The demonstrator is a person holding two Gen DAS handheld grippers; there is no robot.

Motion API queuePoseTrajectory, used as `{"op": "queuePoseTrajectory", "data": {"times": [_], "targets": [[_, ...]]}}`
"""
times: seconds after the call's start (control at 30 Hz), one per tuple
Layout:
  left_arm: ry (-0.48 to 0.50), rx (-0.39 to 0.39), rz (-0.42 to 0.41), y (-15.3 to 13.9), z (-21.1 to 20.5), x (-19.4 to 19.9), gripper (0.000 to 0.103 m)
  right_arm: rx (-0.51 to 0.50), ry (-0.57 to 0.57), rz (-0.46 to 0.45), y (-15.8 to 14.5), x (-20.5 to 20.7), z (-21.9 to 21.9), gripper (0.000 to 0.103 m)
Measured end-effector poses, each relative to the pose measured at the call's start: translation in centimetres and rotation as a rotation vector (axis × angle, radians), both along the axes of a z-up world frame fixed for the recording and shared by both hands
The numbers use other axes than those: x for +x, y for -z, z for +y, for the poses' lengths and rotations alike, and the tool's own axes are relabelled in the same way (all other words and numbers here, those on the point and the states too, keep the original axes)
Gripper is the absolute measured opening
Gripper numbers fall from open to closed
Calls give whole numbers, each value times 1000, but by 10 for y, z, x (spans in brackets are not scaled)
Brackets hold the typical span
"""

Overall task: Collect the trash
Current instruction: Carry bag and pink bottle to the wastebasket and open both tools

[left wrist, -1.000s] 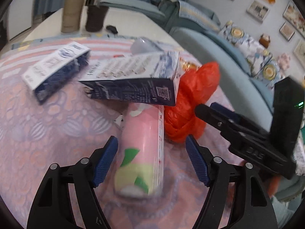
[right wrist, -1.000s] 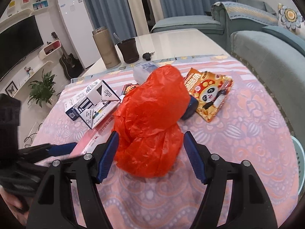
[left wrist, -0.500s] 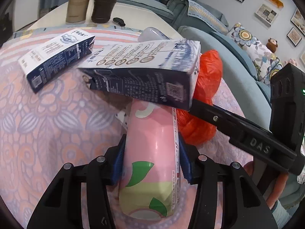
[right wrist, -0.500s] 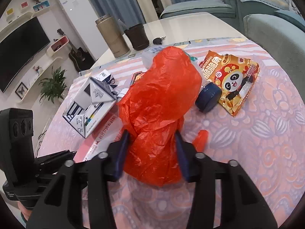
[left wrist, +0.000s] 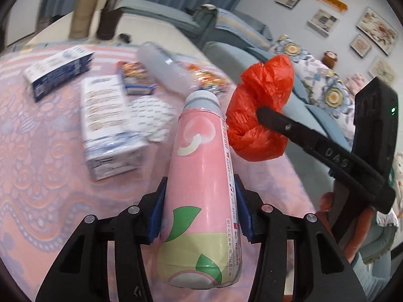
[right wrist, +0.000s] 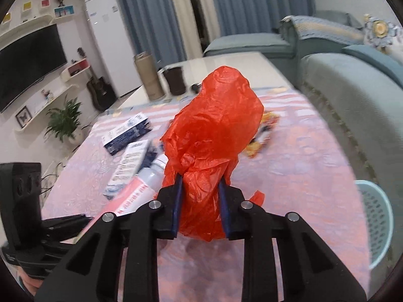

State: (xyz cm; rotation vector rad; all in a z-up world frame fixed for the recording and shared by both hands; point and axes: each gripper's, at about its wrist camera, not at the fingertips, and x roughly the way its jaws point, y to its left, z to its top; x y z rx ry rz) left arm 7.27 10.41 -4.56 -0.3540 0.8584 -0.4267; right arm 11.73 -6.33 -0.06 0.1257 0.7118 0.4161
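My left gripper (left wrist: 200, 210) is shut on a pink bottle (left wrist: 201, 201) with a grey cap and holds it lifted off the patterned tablecloth (left wrist: 37, 176). My right gripper (right wrist: 201, 207) is shut on a crumpled red plastic bag (right wrist: 214, 136) and holds it above the table; the bag also shows in the left wrist view (left wrist: 262, 110). The pink bottle (right wrist: 131, 198) shows at lower left in the right wrist view.
Two blue-and-white cartons (left wrist: 108, 125) (left wrist: 59, 71), a clear plastic bottle (left wrist: 166, 70) and snack wrappers (left wrist: 136, 78) lie on the table. A snack bag (right wrist: 262, 136) lies behind the red bag. A light blue basket (right wrist: 375, 221) stands at the right. A sofa (right wrist: 352, 95) borders the table.
Both grippers closed on their objects and lifted them. The carton that leaned on the pink bottle has dropped flat onto the table.
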Motion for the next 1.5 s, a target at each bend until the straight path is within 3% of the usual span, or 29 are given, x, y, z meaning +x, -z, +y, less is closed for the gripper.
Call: {"op": "queuePoseTrajectory", "data": {"times": [0.3,0.5,0.6,0.77,0.97,1.23,1.37,1.47,1.5], "targets": [[106,0,-112,-46,-81,9,47,-5,161,-74,-32,-29,-90,22],[201,12,-140,-63,-157,34,47,-21,298,-73,-32,-34,-161,22],[240,27,-128,-56,-194,50,47,-39,374,-60,-22,-35,-194,22],[300,-12,-67,-31,-248,78,47,-32,480,22,9,-27,-247,22],[360,23,2,10,-298,99,47,20,549,220,75,-11,-301,23],[394,54,45,45,-323,111,47,16,583,351,129,3,-319,25],[393,31,35,41,-319,114,53,17,604,380,137,8,-326,33],[384,29,8,33,-311,113,56,7,622,368,133,10,-331,48],[381,24,6,31,-309,113,56,6,625,362,132,9,-332,49]]}}
